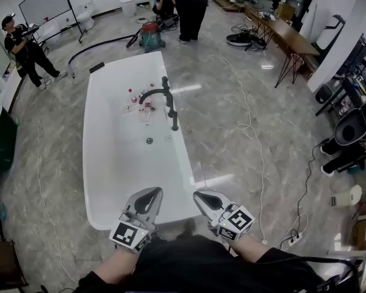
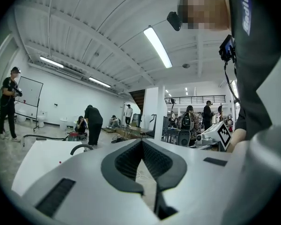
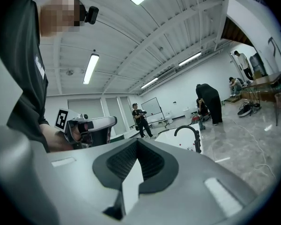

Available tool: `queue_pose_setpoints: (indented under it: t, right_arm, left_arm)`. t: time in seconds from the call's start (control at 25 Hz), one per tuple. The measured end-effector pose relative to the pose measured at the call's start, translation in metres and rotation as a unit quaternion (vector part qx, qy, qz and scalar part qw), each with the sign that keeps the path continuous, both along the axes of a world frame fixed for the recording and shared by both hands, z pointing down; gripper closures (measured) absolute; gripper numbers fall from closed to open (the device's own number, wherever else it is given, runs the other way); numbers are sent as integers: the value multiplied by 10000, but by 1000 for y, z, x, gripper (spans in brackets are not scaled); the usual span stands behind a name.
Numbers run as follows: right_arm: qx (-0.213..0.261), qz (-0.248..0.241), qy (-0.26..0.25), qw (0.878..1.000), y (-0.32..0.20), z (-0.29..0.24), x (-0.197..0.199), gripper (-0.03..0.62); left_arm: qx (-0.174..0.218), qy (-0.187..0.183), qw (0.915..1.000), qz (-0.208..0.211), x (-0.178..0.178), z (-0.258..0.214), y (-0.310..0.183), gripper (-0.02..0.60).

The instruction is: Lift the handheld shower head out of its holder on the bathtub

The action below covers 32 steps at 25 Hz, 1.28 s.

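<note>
The white bathtub (image 1: 110, 163) runs from near to far, left of centre. The left tool (image 1: 151, 194) shows over the bathtub's near end, its jaws pressed together with nothing between them. The handheld shower head (image 1: 172, 118) sits docked on the black faucet (image 1: 152, 94) at the bathtub's right rim. It is far beyond both tools, well apart from them, and between the two from left to right. The right tool (image 1: 202, 197) is just off the bathtub's near right corner, its jaws likewise pressed together and empty.
</note>
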State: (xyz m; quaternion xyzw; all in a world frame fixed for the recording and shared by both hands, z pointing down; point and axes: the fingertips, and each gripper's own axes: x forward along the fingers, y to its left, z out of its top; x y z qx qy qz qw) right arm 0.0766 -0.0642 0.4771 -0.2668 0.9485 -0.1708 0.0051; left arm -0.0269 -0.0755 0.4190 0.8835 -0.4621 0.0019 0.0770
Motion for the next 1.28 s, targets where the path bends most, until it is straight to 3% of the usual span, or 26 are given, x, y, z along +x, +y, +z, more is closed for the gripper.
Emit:
queue_pose_setpoints:
  t: [0.48,0.84,1.0,1.28]
  right_arm:
    - [-362,322,149,9987,-15,23,9,602]
    - [-551,560,200,9967,-22,42,17,602]
    - [-662,660,210,9954,-26,53,20,602]
    - [-906,778,223,9926,-35,74,25,602]
  left_arm:
    - [-132,-145,9997,138,-3,39,-83,575]
    - [-293,-306,9991,-6,-11,78,-146,572]
    - [-356,-369,9987,36,-10,95,-175,510]
    - [-354,-536,9979,67,-1,123,-231,480]
